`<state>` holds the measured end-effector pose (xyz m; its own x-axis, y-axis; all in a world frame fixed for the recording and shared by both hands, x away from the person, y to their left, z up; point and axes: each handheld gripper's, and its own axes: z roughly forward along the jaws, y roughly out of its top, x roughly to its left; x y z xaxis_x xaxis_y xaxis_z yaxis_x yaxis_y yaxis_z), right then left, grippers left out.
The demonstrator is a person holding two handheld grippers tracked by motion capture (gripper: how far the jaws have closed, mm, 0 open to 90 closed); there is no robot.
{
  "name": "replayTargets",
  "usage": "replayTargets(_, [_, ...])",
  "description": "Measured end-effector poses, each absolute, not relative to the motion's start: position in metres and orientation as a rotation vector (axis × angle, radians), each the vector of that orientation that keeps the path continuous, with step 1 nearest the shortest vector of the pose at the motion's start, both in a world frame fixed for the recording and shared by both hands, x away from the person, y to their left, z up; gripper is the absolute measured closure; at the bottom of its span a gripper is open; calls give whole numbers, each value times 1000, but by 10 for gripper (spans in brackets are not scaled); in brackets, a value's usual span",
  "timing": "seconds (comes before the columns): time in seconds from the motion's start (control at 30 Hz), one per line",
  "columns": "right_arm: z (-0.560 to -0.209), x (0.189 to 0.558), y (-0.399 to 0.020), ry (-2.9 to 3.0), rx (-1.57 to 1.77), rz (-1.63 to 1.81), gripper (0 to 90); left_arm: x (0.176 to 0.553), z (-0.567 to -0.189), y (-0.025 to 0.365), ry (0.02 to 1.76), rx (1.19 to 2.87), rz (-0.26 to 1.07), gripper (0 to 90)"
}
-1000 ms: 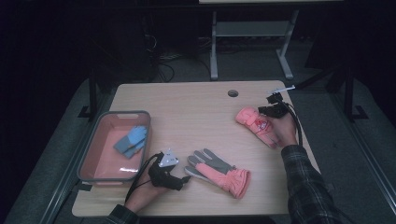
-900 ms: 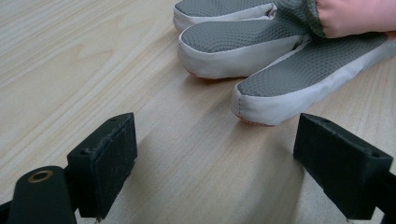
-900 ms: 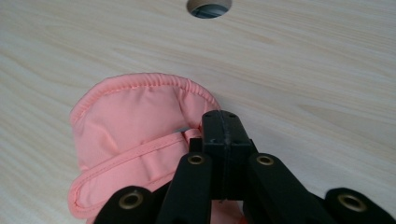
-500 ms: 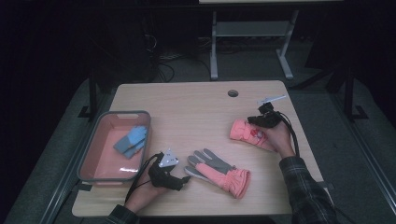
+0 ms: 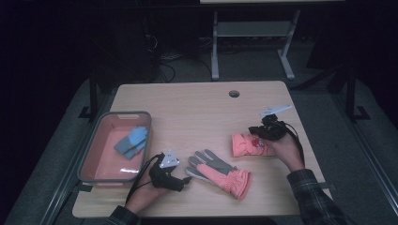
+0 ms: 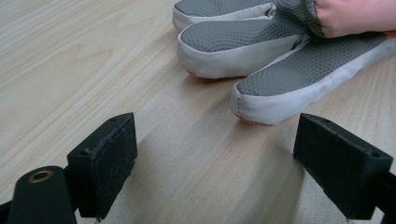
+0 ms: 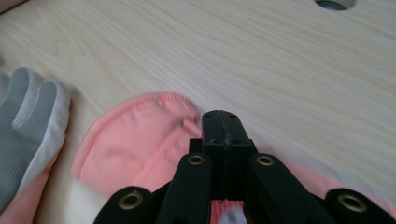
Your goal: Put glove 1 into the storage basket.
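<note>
A pink glove [image 5: 244,144] lies at the right of the table, and my right gripper [image 5: 257,135] is shut on its fabric. The right gripper view has the shut jaws [image 7: 223,123] pinching that pink glove [image 7: 135,144]. A second glove, grey-palmed with a pink cuff [image 5: 216,171], lies flat near the front middle. My left gripper [image 5: 183,180] rests low at its fingertips and stands open. In the left gripper view the grey glove's fingers [image 6: 280,88] lie just beyond the gripper [image 6: 215,158], touching neither pad.
A pink bin [image 5: 89,159] stands at the table's left and holds a blue glove [image 5: 132,142]. A round cable hole [image 5: 233,93] sits near the far edge. The grey glove's fingers [image 7: 28,121] show at the left of the right gripper view.
My right gripper has carried the pink glove leftward and toward the front, away from the right edge. The left gripper and the grey glove have stayed put.
</note>
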<state>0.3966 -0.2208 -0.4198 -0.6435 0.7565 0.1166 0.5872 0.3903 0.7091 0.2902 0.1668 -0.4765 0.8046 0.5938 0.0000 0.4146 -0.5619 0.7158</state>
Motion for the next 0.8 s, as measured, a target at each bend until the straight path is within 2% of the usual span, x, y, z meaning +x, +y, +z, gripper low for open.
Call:
replayTargets(0.2, [-420,360,-252,2395,1245,1079,899,290,-476,167,736,2248,312,127])
replayTargets(0.4, [-435,334,-267,2424,1318,993,899,290,-476,167,735,2249,312,127])
replayTargets(0.8, [-452,351,-272,2420,1378,898,900,290,-476,167,735,2249,312,126])
